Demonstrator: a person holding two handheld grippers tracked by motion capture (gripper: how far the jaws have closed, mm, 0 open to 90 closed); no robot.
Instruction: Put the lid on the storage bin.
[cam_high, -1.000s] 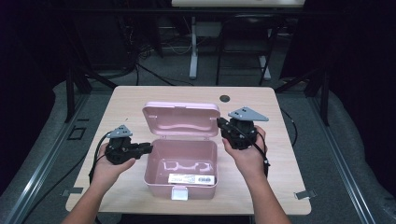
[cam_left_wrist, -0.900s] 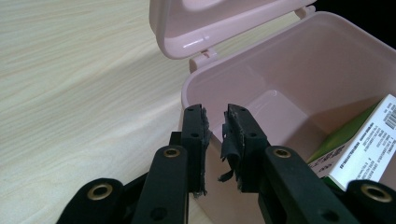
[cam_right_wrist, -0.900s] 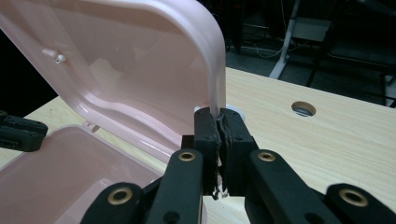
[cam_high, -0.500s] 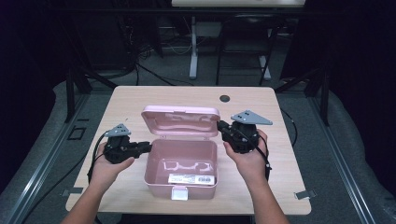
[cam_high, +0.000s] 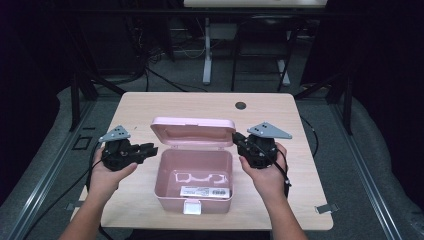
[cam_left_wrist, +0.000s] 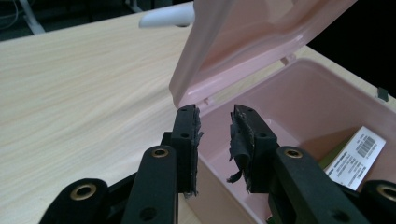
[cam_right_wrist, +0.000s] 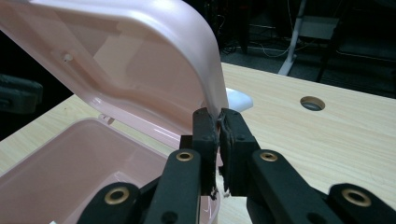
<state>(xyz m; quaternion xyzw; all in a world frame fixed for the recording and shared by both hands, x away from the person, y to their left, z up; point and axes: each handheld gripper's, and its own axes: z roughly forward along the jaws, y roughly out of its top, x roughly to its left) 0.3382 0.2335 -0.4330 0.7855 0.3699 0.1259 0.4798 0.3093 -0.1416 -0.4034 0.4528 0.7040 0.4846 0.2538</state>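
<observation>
Pink box (cam_high: 194, 175) is set on the worktop (cam_high: 150, 107), near its front edge, lid (cam_high: 193, 131) raised and standing tilted back from the rear hinge. Inside the box a white barcode label (cam_high: 206, 191) and a pale outline shape are seen on the floor.

Right gripper (cam_right_wrist: 219, 122): fingers are clamped on the lid's edge at the corner right of the box; the rim is pinched between the pads in the right gripper view, lid is held up by it.

Left gripper (cam_left_wrist: 215, 123): fingers have just been opening, a gap is seen between the pads, nothing is pressed. It is held just left of the box at the rear corner, tips at the box wall below the lid's edge; whether the wall is touched can't be told.

A dark cable hole (cam_high: 241, 105) is seen in the worktop behind the box
</observation>
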